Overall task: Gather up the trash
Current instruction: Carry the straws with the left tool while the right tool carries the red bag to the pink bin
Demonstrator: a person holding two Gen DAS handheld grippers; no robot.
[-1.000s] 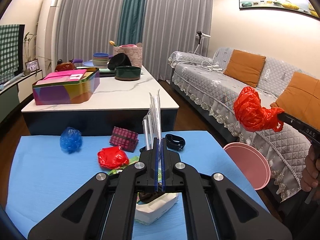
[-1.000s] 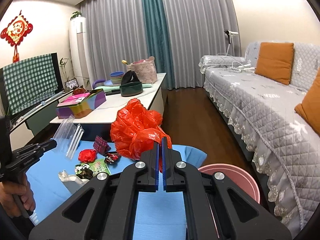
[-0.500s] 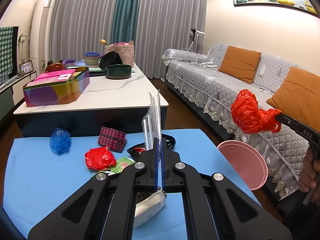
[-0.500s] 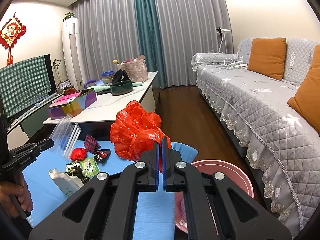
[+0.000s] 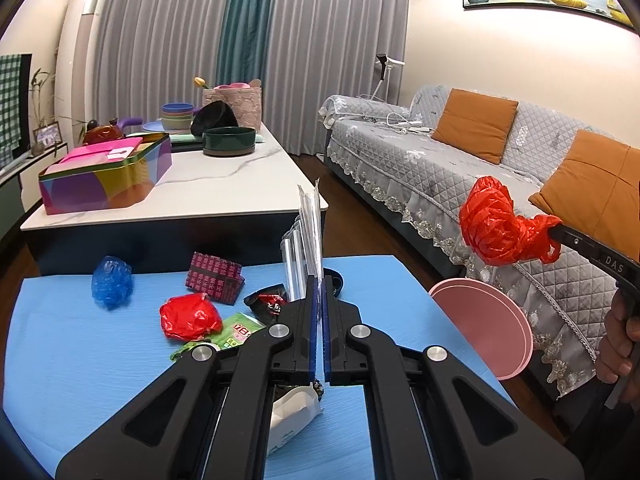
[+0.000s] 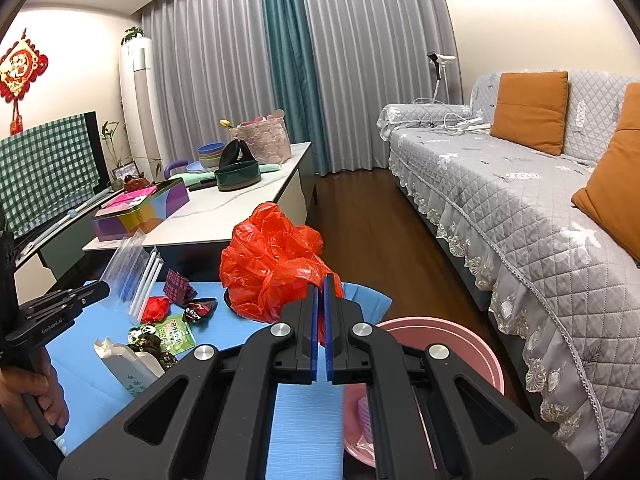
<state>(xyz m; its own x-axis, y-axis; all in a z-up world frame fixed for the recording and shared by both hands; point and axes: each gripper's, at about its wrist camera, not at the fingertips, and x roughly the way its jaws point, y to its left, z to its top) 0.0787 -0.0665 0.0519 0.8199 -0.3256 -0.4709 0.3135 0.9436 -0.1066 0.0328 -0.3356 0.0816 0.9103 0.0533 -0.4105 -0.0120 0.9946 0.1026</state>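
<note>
My left gripper is shut on a clear plastic packet and holds it upright above the blue mat. My right gripper is shut on a crumpled red plastic bag, held in the air beside the pink bin. In the left wrist view the red bag hangs above and just left of the bin. On the mat lie a small red bag, a blue bag, a patterned box, a green wrapper, a dark wrapper and a white carton.
A marble coffee table with a colourful tin and bowls stands beyond the mat. A grey sofa with orange cushions runs along the right. Dark wood floor lies between them.
The left gripper has pulled back and risen a little with the packet. The right gripper with the red bag has moved closer over the pink bin.
</note>
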